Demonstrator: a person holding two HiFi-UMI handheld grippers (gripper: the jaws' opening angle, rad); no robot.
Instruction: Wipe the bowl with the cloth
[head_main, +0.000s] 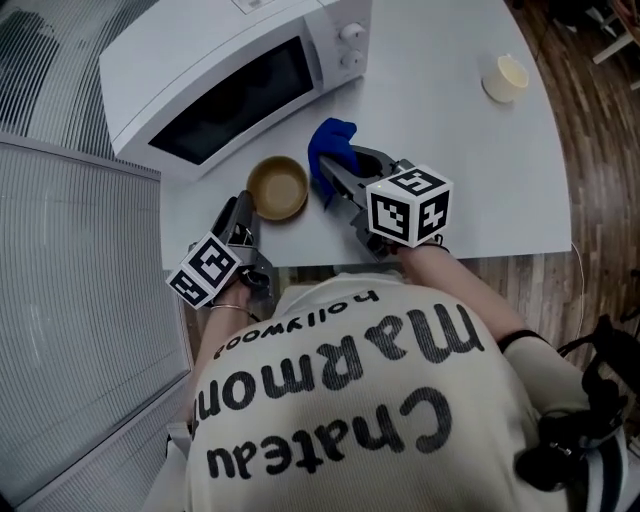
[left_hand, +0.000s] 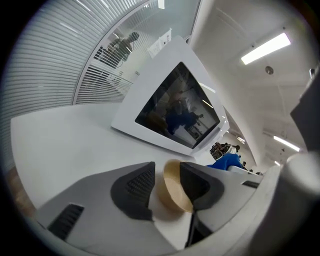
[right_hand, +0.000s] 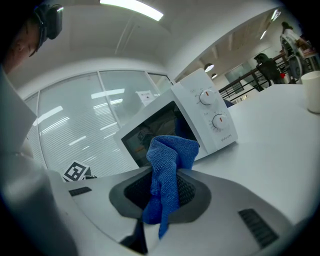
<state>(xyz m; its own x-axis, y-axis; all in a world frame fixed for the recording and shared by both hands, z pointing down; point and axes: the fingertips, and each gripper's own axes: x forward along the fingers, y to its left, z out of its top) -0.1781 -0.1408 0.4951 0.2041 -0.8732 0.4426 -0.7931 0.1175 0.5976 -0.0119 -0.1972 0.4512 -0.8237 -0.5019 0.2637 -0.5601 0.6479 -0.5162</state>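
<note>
— Where is the bowl (head_main: 278, 187)?
— Upright on the white worktop (head_main: 470, 170), just in front of the microwave (head_main: 200, 60) and near the front edge.
— And the left claw (left_hand: 167, 181)?
— Its jaws are apart, with the bowl's rim standing between the pads and neither pad pressing on it (one pad is close, and I can't tell if it touches).
— The cloth (right_hand: 169, 165)?
— It's blue, bunched up and clamped in the right claw (right_hand: 165, 195), which is closed on it just beside the bowl.
</note>
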